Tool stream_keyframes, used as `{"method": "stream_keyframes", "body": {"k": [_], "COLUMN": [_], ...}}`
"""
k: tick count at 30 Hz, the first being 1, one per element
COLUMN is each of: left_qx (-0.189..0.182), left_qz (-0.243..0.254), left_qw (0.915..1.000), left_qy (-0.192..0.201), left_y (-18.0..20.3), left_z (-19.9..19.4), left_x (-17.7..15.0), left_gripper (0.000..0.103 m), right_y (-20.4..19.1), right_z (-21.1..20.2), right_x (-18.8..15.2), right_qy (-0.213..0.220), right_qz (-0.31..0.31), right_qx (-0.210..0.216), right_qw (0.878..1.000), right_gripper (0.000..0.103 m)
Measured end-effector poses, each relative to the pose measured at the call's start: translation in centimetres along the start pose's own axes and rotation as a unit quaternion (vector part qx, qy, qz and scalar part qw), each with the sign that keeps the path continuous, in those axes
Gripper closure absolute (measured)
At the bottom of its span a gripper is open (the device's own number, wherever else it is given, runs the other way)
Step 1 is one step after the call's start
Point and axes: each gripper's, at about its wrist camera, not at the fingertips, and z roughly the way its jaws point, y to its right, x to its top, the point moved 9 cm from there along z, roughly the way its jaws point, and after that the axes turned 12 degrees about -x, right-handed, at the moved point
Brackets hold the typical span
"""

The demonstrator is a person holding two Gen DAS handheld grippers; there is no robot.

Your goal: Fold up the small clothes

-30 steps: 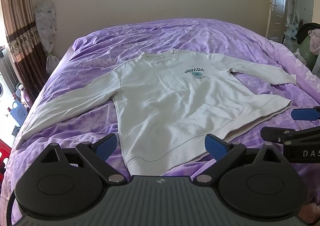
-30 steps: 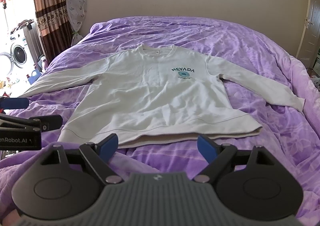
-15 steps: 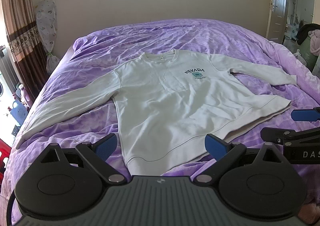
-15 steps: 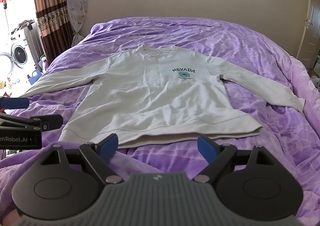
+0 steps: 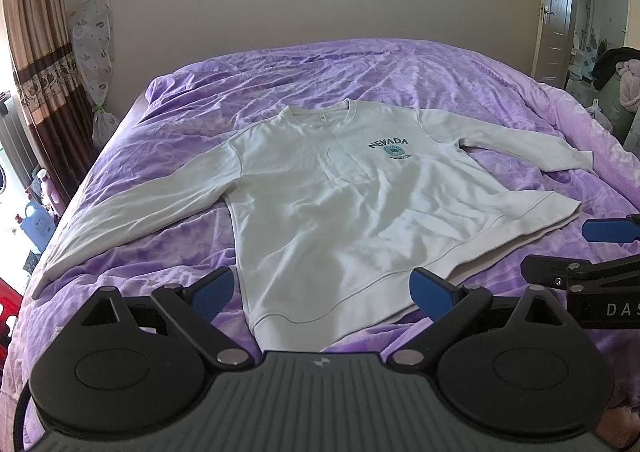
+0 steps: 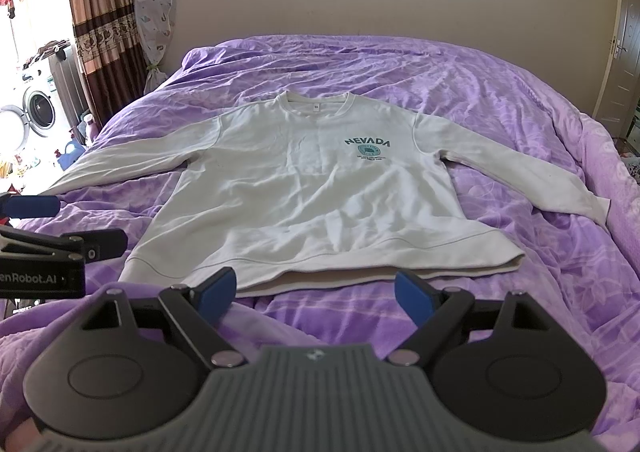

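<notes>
The bed (image 5: 360, 68), covered in a crumpled purple quilt with a faint floral print, carried the only garment in view. A pale cream long-sleeved sweatshirt (image 5: 340, 212) lay face up and spread flat near the middle of the bed, its neckline toward the wall and its ribbed hem (image 6: 320, 264) toward the near edge. Its long axis across the sleeves ran side to side; the body ran away from both cameras. The fabric appeared to be a soft, medium-weight knit, lightly creased, with ribbed bands at collar, cuffs and hem. A small teal "NEVADA" print (image 6: 367, 143) sat on the chest.

Relative to the sweatshirt, the left hand-held gripper (image 5: 322, 294) hovered just before the hem's left corner, with the left sleeve (image 5: 132, 220) stretching away to its outer side. The right hand-held gripper (image 6: 316, 290) hovered just before the hem, nearer its right half, with the right sleeve (image 6: 540, 180) lying to its outer side. Each stood nearest its own sleeve and hem corner. Both had their blue-padded jaws spread wide and held nothing.

In the inspector's judgement, no fold had been started. The first move would depend on each side reaching forward past the hem, and thin layered knit lying flat on a soft quilt could be pinched together with the bedding.
</notes>
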Motion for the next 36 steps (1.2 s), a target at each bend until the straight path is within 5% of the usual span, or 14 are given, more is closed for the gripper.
{"method": "stream_keyframes", "body": {"k": [25, 30, 36], "left_qx": [-0.008, 0.034, 0.035], "left_qz": [0.0, -0.001, -0.091], "left_qw": [1.0, 0.9991, 0.994], "left_qy": [0.0, 0.024, 0.048], "left_y": [-0.3, -4.6, -15.1], "left_z": [-0.1, -0.8, -2.0], "left_x": [0.8, 3.8, 6.7], "left_gripper": [0.0, 0.0, 0.008], "right_y": [0.2, 1.8, 5.5], "right_z": [0.6, 1.6, 3.6], "right_x": [0.1, 2.9, 9.0], "right_qy": [-0.01, 0.01, 0.106], "right_qz": [0.005, 0.008, 0.048], "right_qx": [0.008, 0.022, 0.016], "right_qw": [1.0, 1.0, 0.993], "right_gripper": [0.02, 0.02, 0.02]}}
